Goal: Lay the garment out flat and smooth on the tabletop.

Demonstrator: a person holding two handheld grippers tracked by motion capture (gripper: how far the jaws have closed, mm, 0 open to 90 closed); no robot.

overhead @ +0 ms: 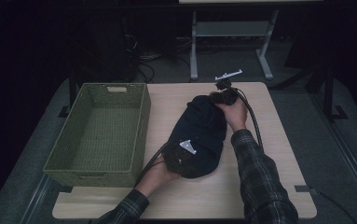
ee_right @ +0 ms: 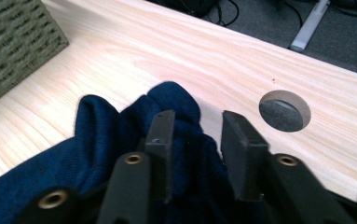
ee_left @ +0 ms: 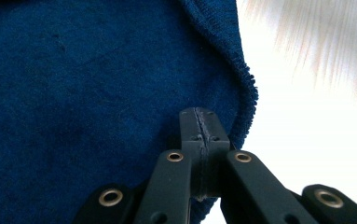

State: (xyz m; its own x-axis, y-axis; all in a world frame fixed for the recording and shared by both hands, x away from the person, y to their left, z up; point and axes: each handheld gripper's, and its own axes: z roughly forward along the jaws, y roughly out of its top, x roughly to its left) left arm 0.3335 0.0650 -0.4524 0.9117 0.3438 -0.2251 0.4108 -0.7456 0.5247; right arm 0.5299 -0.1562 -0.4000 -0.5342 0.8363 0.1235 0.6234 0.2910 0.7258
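At the middle of the table (overhead: pixel 264 154), a dark blue cloth (overhead: pixel 199 135) lies bunched in a long heap, just right of the green basket (overhead: pixel 97 133) and apart from it. The left gripper (ee_left: pixel 199 122) has its jaws pressed together on the near edge of the cloth, close to the frayed hem. The right gripper (ee_right: pixel 195 135) rests at the far end with its jaws part open, a fold of cloth rising between them; the pads do not appear to press on it. The cloth looks soft, light and limp, with a knitted, slightly fuzzy surface that should not slip. It will likely sag and trail when lifted, so it is best taken at two well-separated points, pinching a thick fold or the hem rather than a single layer. A round hole (ee_right: pixel 284 110) in the table lies beside the right jaws.
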